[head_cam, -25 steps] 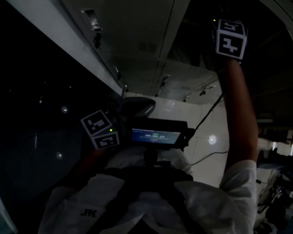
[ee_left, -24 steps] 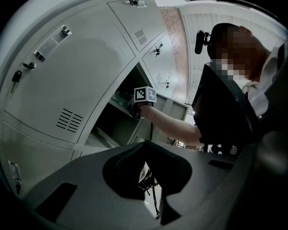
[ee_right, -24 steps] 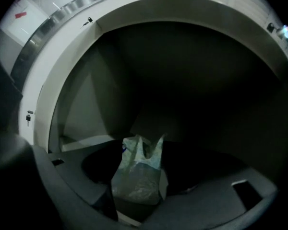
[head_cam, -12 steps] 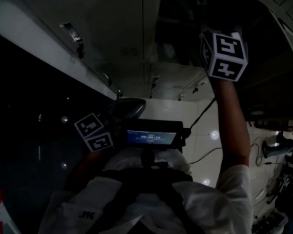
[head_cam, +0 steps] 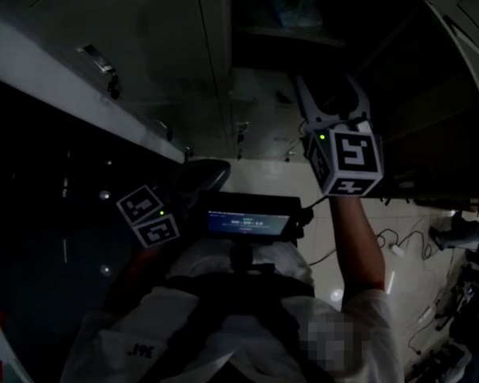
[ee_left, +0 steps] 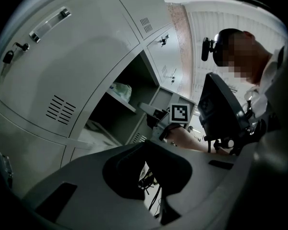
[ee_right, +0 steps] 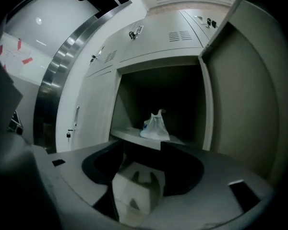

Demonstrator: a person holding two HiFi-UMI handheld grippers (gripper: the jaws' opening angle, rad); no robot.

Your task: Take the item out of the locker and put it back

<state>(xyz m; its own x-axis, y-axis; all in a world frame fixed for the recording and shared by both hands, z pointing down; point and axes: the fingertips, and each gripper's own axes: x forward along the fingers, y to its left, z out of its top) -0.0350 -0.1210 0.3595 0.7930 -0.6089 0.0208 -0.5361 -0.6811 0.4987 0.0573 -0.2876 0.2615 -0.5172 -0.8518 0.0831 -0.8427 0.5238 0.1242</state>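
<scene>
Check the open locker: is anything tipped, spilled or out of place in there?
Nothing stands out. The white bag sits upright on the shelf, knotted top up, nothing spilled around it. The right gripper, jaws apart and empty, faces the bag without touching it.

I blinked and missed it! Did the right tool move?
Yes. The right tool sank lower, measured against the locker door handle.
</scene>
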